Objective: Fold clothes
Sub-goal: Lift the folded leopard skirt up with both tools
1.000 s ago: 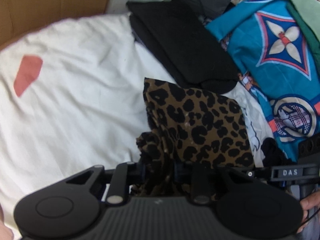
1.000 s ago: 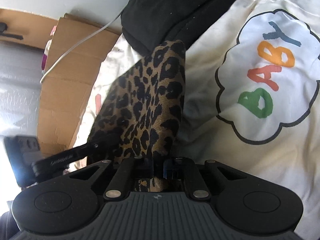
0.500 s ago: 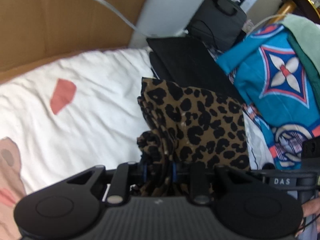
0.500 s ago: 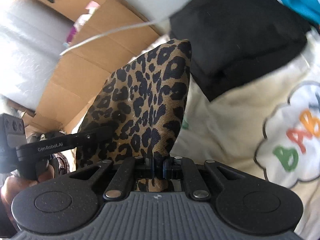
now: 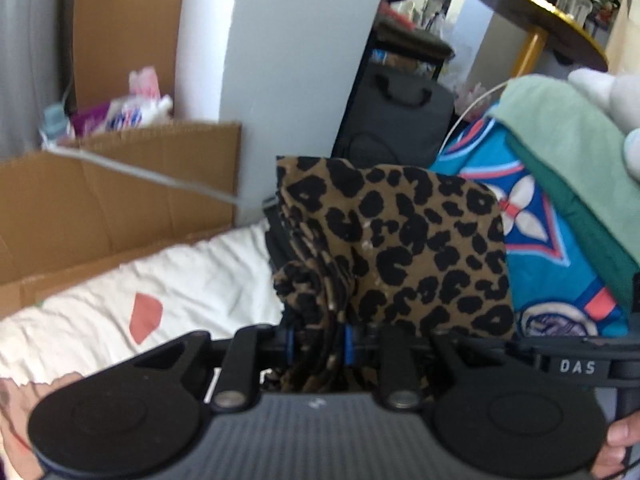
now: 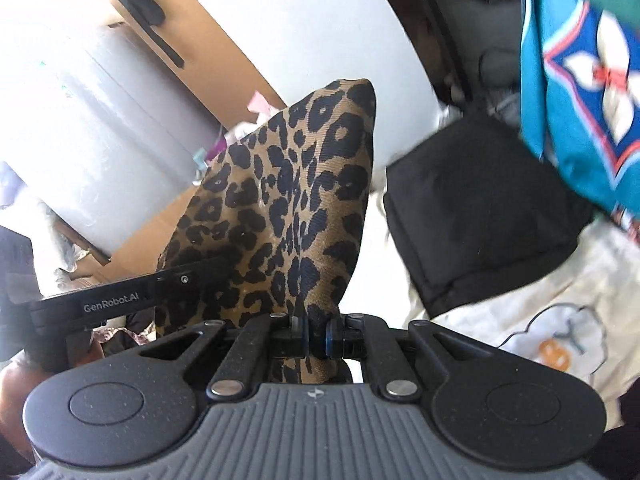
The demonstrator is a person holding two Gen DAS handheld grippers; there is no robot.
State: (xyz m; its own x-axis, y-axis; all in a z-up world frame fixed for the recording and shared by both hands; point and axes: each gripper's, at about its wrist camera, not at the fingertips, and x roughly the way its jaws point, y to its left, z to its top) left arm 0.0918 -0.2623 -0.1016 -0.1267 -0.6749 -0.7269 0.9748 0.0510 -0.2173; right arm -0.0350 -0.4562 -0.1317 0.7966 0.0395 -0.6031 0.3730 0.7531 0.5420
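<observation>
Both grippers hold the same leopard-print garment (image 5: pixel 400 248), lifted clear above the white bedsheet (image 5: pixel 168 280). The left gripper (image 5: pixel 318 340) is clamped on a thick, gathered bunch of the fabric, so its jaws stand a little apart around the wad. The right gripper (image 6: pixel 314 334) is pinched almost fully closed on a thinner edge of the garment (image 6: pixel 288 208), which rises from its jaws in a pointed flap.

Relative to the bedsheet, the garment hangs over its far end, in front of the folded black clothing (image 6: pixel 480 224) that lies at the sheet's back edge. A blue patterned cloth (image 5: pixel 548 248) is heaped to the right of the sheet, with a green garment (image 5: pixel 568 148) on top of it. Brown cardboard (image 5: pixel 120 200) stands along the sheet's left side, with a white cable (image 5: pixel 152 176) running across it.

The risks from here, as I judge them:
- The left grip holds a crumpled wad, not a clean edge. If layers slip out unevenly, the garment may sag and any fold will come out crooked.
- The right grip has only a narrow bite, and a sharp tug to spread the cloth could pull it free.
- Swinging the garment could drag it across the black clothing or the blue heap and disturb them.
- Lowering it while it is bunched would trap creases in the fold.
</observation>
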